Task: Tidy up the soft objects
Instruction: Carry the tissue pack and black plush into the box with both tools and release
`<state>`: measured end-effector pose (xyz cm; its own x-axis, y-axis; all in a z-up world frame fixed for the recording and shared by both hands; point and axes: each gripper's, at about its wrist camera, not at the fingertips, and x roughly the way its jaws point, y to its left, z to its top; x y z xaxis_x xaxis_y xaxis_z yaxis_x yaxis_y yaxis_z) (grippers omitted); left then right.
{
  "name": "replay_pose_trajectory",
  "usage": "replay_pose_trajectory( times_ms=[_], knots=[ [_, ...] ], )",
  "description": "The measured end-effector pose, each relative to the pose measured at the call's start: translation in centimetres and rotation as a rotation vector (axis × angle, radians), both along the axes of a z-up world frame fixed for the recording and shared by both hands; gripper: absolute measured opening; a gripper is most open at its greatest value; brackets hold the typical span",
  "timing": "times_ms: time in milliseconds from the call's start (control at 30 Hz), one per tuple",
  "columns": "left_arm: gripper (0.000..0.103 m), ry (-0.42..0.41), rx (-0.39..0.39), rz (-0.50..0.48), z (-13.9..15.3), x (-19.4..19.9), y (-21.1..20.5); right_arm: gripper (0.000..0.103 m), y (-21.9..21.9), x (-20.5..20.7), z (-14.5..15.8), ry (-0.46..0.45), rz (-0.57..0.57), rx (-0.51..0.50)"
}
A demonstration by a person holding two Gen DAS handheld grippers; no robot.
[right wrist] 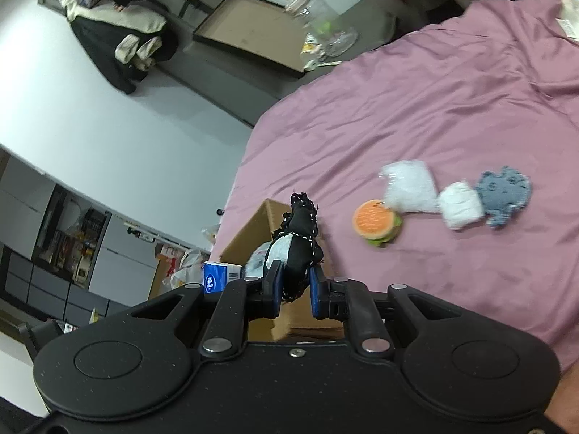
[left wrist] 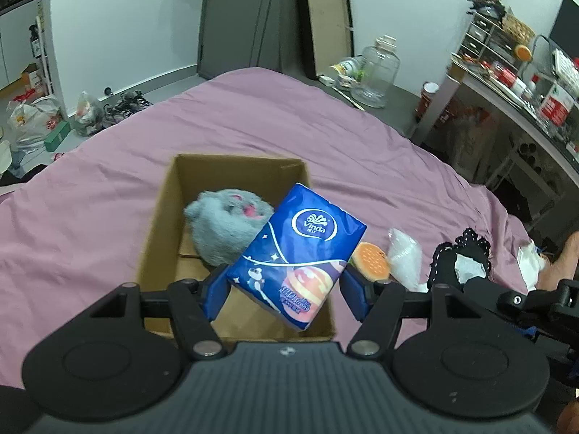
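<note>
My left gripper (left wrist: 286, 291) is shut on a blue Vinda tissue pack (left wrist: 300, 246), held tilted over the near right part of an open cardboard box (left wrist: 159, 217) on the bed. A grey plush toy (left wrist: 224, 224) lies inside the box. My right gripper (right wrist: 296, 289) is shut on a black lace-edged cloth piece (right wrist: 302, 235) with a white patch, just right of the box (right wrist: 249, 231). On the sheet beyond lie a burger toy (right wrist: 376, 222), a white plastic bag (right wrist: 409, 186), a white rolled cloth (right wrist: 461, 204) and a grey cat-shaped cloth (right wrist: 504, 195).
The pink bedsheet (left wrist: 289, 126) spreads wide around the box. Past the bed's far end stand a clear glass jar (left wrist: 376, 72) and leaning frames (left wrist: 325, 18). A cluttered desk (left wrist: 514, 101) runs along the right, and bags (left wrist: 32, 123) lie on the floor at left.
</note>
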<state>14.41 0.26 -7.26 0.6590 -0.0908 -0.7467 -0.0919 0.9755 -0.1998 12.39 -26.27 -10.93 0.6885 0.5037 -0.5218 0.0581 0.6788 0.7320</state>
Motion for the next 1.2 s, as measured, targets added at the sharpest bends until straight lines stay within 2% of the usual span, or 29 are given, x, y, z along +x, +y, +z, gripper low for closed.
replay_pose_trajectory(
  times_ms=[367,667,933,1000,1033,1133,1200],
  knots=[
    [0.064,0.014,-0.033,0.044,-0.6,0.5,3.9,0.015,5.0,1.3,1.2,-0.005,0.062,-0.040],
    [0.065,0.101,-0.048,0.042,-2.8,1.6,6.2,0.015,8.5,2.7,0.2,0.034,0.103,-0.068],
    [0.065,0.146,-0.075,0.029,-3.7,2.5,7.4,0.016,11.6,4.9,-0.4,0.096,0.158,-0.172],
    [0.065,0.154,-0.080,0.033,-3.7,2.8,7.6,0.018,12.3,5.5,-0.3,0.112,0.165,-0.202],
    [0.066,0.160,-0.082,0.034,-3.6,2.9,7.6,0.024,12.6,5.9,-0.3,0.124,0.168,-0.221],
    [0.067,0.176,-0.093,0.039,-3.4,3.2,7.7,0.029,13.3,6.7,-0.2,0.159,0.175,-0.271],
    [0.069,0.173,-0.091,0.033,-3.1,3.2,7.6,0.043,13.4,6.8,0.3,0.156,0.179,-0.290]
  ],
)
